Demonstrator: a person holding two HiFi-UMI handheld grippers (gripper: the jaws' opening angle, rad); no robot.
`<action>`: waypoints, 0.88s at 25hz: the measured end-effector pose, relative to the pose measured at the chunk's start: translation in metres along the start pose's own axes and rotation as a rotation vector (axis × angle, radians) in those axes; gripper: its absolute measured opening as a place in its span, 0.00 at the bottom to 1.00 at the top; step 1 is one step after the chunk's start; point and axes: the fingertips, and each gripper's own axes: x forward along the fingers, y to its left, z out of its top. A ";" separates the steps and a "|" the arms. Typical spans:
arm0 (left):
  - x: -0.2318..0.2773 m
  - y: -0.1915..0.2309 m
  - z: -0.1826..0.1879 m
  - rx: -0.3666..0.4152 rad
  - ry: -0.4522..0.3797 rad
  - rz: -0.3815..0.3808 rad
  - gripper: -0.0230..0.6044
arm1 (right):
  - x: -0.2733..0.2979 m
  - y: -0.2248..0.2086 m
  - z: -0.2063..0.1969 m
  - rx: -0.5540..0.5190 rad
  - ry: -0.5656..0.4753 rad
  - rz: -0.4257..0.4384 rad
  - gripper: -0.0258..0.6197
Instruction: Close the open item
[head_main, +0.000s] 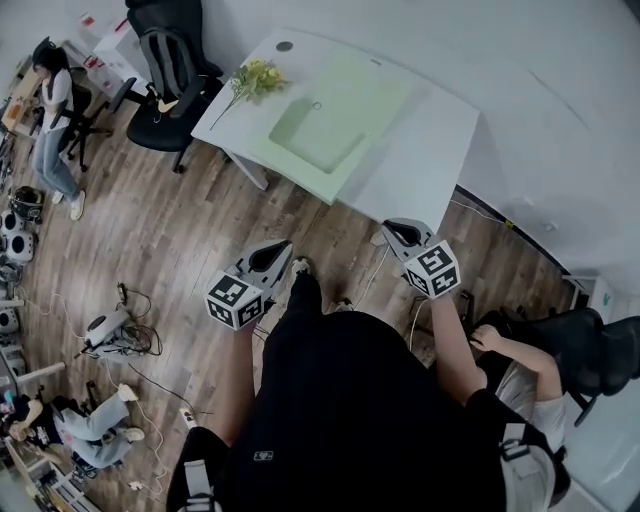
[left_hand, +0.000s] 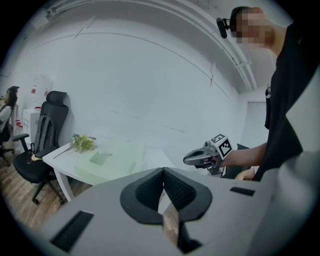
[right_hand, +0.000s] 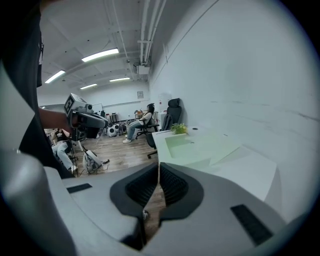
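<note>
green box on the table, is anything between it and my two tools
Nothing visible does. The left tool and right tool, both shut and empty, hang over bare wood floor short of the white table. The green box lies open near the table's front edge; the flower sprig lies off to one side.
</note>
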 end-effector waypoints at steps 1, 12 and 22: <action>0.005 0.007 0.001 0.000 0.005 -0.011 0.05 | 0.003 -0.005 0.001 0.008 0.004 -0.014 0.05; 0.043 0.103 0.049 0.049 0.042 -0.142 0.05 | 0.055 -0.055 0.046 0.037 0.033 -0.158 0.05; 0.055 0.169 0.052 0.070 0.114 -0.194 0.05 | 0.085 -0.098 0.060 0.030 0.090 -0.240 0.05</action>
